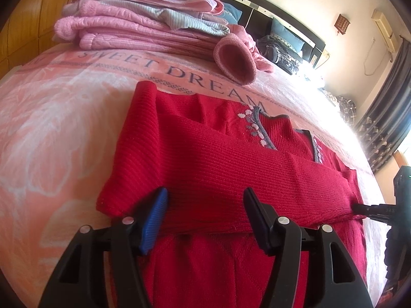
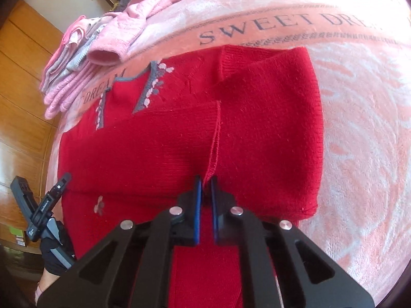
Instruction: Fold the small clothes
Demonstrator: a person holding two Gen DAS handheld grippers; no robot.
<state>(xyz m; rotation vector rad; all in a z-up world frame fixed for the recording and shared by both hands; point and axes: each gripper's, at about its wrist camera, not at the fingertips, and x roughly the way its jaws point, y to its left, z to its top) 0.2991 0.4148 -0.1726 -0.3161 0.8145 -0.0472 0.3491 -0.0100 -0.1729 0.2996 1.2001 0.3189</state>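
Red sweater (image 1: 205, 159) flat on bed (image 1: 51, 128), sleeve folded across. My right hand-held gripper (image 2: 204, 187) pinches sleeve cuff; left hand-held gripper (image 1: 205, 205) spread wide, empty. Risk: knit slips, fold skews toward near edge.

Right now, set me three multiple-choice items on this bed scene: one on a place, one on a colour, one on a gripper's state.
1. Where is the folded pink pile?
A. beyond the sweater on the blanket
B. on the floor
C. under the sweater

2. What colour is the sweater?
A. blue
B. red
C. white

3. How is the left gripper?
A. shut on cloth
B. open
C. out of view

Key: 1 A, it lies past the printed words; 2 B, red knit with grey trim; 3 B, its fingers stand wide apart, while the right gripper pinches the sleeve.
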